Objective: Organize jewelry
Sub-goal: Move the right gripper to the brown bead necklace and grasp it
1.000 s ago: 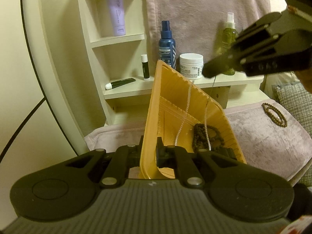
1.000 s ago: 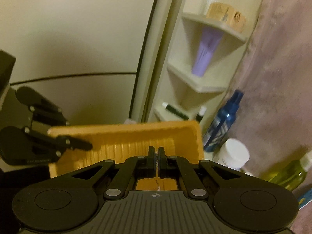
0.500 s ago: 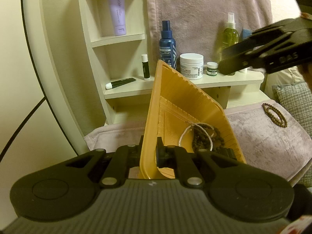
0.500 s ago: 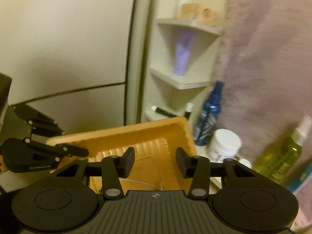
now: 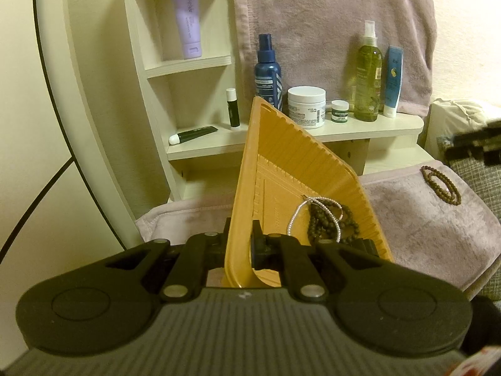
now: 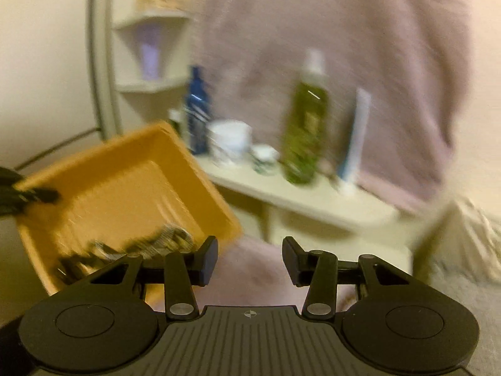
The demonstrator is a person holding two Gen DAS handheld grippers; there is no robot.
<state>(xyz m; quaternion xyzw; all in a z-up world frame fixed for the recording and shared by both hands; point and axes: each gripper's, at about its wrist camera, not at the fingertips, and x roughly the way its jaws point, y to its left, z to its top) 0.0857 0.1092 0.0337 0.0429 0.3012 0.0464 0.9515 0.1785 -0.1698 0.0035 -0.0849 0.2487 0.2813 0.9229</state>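
My left gripper is shut on the near rim of an orange tray, which it holds tilted above a mauve towel. A white bead chain and dark bead bracelets lie in the tray's low corner. Another dark bead bracelet lies on the towel to the right. My right gripper is open with nothing between its fingers. It hangs over the towel, just right of the tray. In the left wrist view it shows only as a dark blur at the right edge.
Behind the tray a white shelf carries a blue bottle, a white jar, a small green jar, a green spray bottle and a blue tube. A corner shelf unit stands left. A patterned cushion lies right.
The right gripper opened and let go of the white bead chain, which dropped into the tray. It then swung away to the right and lower. The left gripper and the tray stayed still.
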